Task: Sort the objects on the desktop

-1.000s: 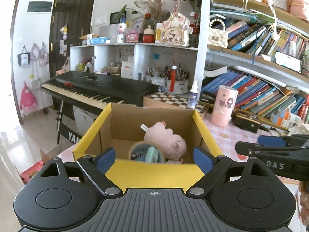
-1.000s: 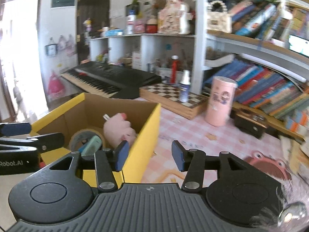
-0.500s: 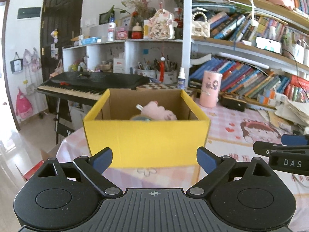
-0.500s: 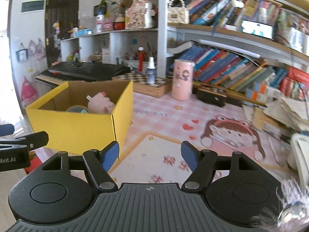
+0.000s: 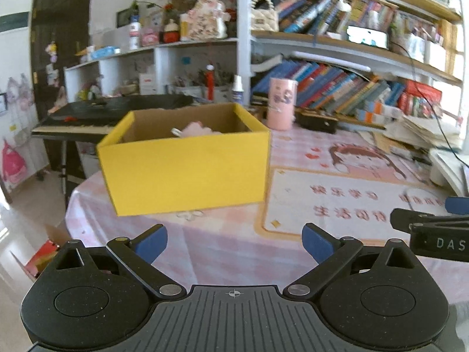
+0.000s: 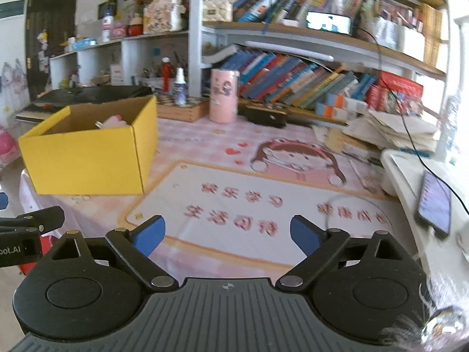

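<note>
Yellow box [image 5: 187, 170] long side facing — toy [image 5: 195, 127] seemingly inside; both jaws wide, empty.

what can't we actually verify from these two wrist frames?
- Contents of the yellow cardboard box: in both views its front wall hides all but the top of a pink plush toy.
- Right gripper in the left wrist view: cut off by the right edge.
- Printed pink desk mat text: motion-blurred in both views.
- Dark phone screen: too oblique to read.
</note>
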The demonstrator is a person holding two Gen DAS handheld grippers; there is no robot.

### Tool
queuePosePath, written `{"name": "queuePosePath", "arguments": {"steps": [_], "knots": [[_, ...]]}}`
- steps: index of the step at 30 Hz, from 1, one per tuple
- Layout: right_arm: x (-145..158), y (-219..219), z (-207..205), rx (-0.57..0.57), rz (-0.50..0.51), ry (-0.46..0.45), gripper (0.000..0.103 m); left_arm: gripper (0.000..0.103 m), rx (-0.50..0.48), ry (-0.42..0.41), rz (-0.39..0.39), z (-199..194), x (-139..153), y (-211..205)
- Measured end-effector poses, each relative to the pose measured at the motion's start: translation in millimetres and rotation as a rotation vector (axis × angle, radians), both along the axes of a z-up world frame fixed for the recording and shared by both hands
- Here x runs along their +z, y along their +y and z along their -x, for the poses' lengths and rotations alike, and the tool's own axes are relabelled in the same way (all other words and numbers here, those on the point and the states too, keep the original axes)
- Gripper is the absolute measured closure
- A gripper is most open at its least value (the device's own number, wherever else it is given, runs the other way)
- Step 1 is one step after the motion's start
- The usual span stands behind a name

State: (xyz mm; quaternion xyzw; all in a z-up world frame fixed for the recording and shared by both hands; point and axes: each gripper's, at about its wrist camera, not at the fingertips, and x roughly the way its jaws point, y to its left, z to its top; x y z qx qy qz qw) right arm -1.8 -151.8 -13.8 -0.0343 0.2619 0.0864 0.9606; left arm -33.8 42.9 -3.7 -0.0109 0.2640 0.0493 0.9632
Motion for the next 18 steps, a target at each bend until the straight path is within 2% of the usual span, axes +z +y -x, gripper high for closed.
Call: {"name": "queuePosePath", "arguments": {"steps": [8,18], "knots": [[-1,-7,7,-0.037,-0.016,0.025,0.000,0.000,-0.020,0.003,-0.024,1,2,-6],[-1,-18,4,-0.085,-0.032,0.043,0.000,0.000,-0.026,0.019,-0.013,-6,3,-8]]}}
